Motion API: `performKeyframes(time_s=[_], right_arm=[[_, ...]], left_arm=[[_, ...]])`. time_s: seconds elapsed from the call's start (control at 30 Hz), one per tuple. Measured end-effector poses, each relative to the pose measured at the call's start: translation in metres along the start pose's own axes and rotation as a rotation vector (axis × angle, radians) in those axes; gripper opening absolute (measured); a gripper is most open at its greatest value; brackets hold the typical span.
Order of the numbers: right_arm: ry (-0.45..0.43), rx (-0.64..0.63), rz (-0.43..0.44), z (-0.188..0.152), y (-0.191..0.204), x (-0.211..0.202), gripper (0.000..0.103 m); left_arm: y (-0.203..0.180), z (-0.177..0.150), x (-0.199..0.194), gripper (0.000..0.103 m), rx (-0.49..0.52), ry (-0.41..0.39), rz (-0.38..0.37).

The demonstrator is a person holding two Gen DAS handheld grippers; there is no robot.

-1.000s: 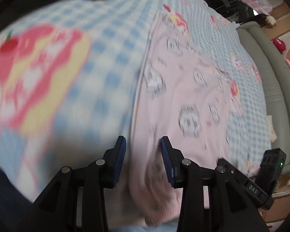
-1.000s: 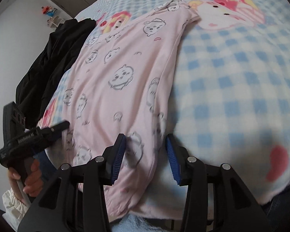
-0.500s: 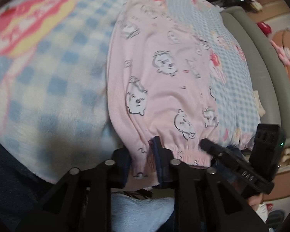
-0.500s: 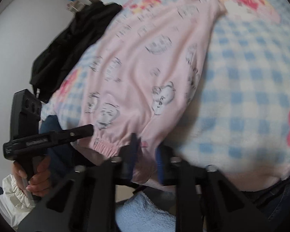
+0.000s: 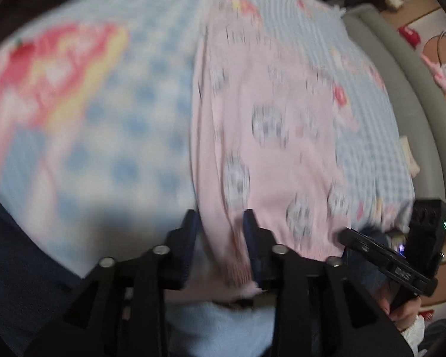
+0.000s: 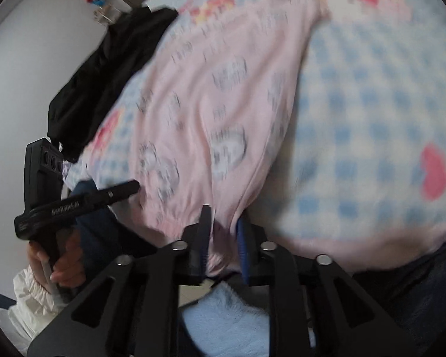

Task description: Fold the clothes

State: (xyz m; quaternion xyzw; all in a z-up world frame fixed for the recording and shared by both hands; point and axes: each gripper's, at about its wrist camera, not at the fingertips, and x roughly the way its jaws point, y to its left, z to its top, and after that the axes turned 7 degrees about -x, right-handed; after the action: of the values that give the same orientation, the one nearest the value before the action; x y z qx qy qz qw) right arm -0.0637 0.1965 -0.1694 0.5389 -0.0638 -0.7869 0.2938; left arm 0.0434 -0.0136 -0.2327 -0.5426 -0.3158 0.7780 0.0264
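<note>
The pink pajama pants (image 5: 270, 154) lie flat on the checked blanket (image 5: 128, 125), stretching away ahead of both my tools. Their waistband sits between the fingers of my left gripper (image 5: 221, 226) and my right gripper (image 6: 224, 223); both pairs of jaws are opening, pads off the cloth. Black clothes (image 6: 110, 68) lie beyond, leftward.

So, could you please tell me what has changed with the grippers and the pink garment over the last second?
Both grippers closed on the near elastic hem of the pink bear-print garment half a second ago; now the left gripper and right gripper are opening, hem still between their jaws. The blue checked blanket and black clothing stayed put.
</note>
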Motion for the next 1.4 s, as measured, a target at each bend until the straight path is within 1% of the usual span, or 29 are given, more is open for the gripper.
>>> performKeyframes(time_s=[0.07,0.17,0.2,0.27,0.3,0.37,0.4,0.43,0.47,0.5,0.6,0.73,0.8,0.87,0.93,0.97,1.0,1.07,1.1,1.17,1.2,1.23,1.3,1.4], right_arm=[[-0.037,-0.022,-0.048,0.008,-0.002,-0.009,0.029],[-0.016,0.008,-0.075,0.015,-0.020,-0.001,0.029],[0.002,0.020,-0.071,0.018,-0.027,0.006,0.029],[0.033,0.048,-0.043,0.025,-0.039,0.022,0.030],[0.027,0.063,-0.020,0.028,-0.044,0.027,0.030],[0.008,0.096,0.027,0.033,-0.053,0.036,0.030],[0.002,0.113,0.043,0.032,-0.057,0.038,0.030],[-0.005,0.131,0.057,0.030,-0.061,0.039,0.028],[-0.016,0.126,0.056,0.028,-0.061,0.037,0.021],[-0.029,0.116,0.053,0.026,-0.059,0.033,0.009],[-0.069,0.089,0.035,0.020,-0.056,0.021,0.004],[-0.120,0.060,0.000,0.022,-0.041,0.010,0.003],[-0.140,0.041,-0.009,0.025,-0.036,0.005,0.003],[-0.139,0.027,-0.049,0.024,-0.037,0.000,0.003],[-0.119,0.048,-0.075,0.021,-0.042,0.005,0.003],[-0.101,0.054,-0.091,0.019,-0.044,0.009,0.003],[-0.091,0.055,-0.107,0.017,-0.046,0.010,0.003],[-0.077,0.056,-0.137,0.013,-0.049,0.012,0.004],[-0.083,0.072,-0.126,0.013,-0.052,0.009,0.004],[-0.129,0.109,-0.095,0.012,-0.058,-0.004,0.004],[-0.144,0.119,-0.082,0.013,-0.060,-0.009,0.006],[-0.143,0.128,-0.063,0.013,-0.061,-0.008,0.009],[-0.134,0.149,-0.023,0.012,-0.065,-0.006,0.028],[-0.101,0.154,-0.005,0.006,-0.064,0.009,0.030]], left_arm=[[0.003,0.012,-0.002,0.036,-0.011,-0.018,-0.004],[0.007,0.026,0.008,0.034,-0.012,-0.020,0.007],[0.006,0.030,0.013,0.034,-0.014,-0.018,0.007],[0.007,0.033,0.021,0.034,-0.023,-0.016,-0.003],[0.007,0.034,0.025,0.033,-0.028,-0.014,-0.008],[0.008,0.033,0.033,0.026,-0.036,-0.015,-0.007],[0.009,0.030,0.034,0.020,-0.037,-0.022,-0.004],[0.011,0.027,0.033,0.015,-0.041,-0.031,-0.007],[0.012,0.025,0.033,0.012,-0.045,-0.039,-0.010],[0.012,0.024,0.031,0.009,-0.050,-0.049,-0.017],[0.012,0.020,0.023,0.006,-0.052,-0.077,-0.024],[0.008,0.026,0.014,0.006,-0.005,-0.070,-0.017],[0.012,0.029,0.002,0.006,-0.007,-0.086,-0.032],[0.015,0.029,-0.004,0.005,-0.011,-0.107,0.003],[0.024,0.028,-0.004,0.005,-0.028,-0.095,0.002],[0.029,0.028,-0.003,0.005,-0.047,-0.082,-0.014],[0.033,0.027,-0.002,0.005,-0.060,-0.079,-0.001],[0.037,0.026,-0.004,0.006,-0.075,-0.095,-0.008],[0.039,0.026,-0.006,0.007,-0.087,-0.095,-0.038],[0.039,0.026,-0.006,0.016,-0.096,-0.078,-0.102],[0.038,0.026,-0.004,0.033,-0.096,-0.074,-0.103],[0.037,0.025,-0.001,0.041,-0.095,-0.071,-0.099],[0.036,0.027,0.003,0.039,-0.098,-0.066,-0.109],[0.034,0.029,0.010,0.035,-0.101,-0.058,-0.124]])
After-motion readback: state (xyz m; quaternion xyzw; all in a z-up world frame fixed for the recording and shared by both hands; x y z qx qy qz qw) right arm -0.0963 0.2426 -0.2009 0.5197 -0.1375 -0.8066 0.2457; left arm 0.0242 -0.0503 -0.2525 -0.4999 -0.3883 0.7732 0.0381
